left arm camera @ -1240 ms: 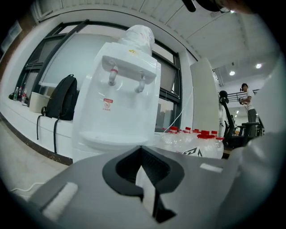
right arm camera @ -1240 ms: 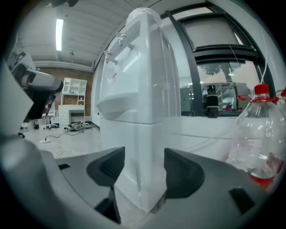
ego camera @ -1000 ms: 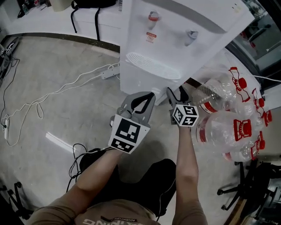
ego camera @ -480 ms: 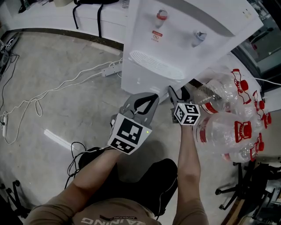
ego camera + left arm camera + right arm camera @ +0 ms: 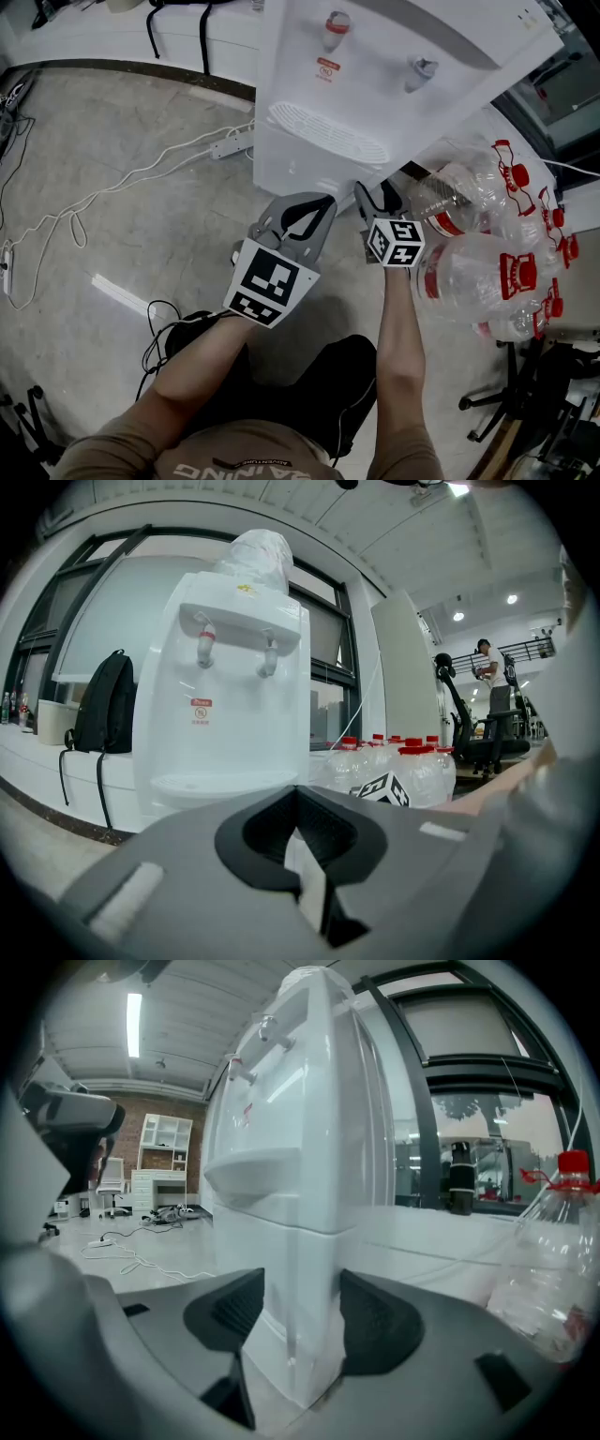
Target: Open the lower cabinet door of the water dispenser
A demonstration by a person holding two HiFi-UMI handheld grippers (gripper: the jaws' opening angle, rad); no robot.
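The white water dispenser (image 5: 375, 84) stands straight ahead, with a red tap and a grey tap above its drip tray. In the head view its top hides the lower cabinet. My left gripper (image 5: 323, 202) is shut with nothing in it, low in front of the dispenser (image 5: 225, 696), and its body hides the cabinet door in the left gripper view. My right gripper (image 5: 376, 199) is open at the dispenser's right front corner. In the right gripper view the lower cabinet's corner edge (image 5: 295, 1279) stands between the two pads (image 5: 370, 1326), and contact is not clear.
Several large red-capped water bottles (image 5: 487, 244) crowd the floor just right of the dispenser. A white power strip (image 5: 230, 145) and its cable trail across the floor to the left. A black cable (image 5: 159, 328) lies by my left knee. An office chair base (image 5: 525, 394) is at the right.
The head view has shifted a little. Both grippers keep nearly the same places before the dispenser, and their jaws have not changed.
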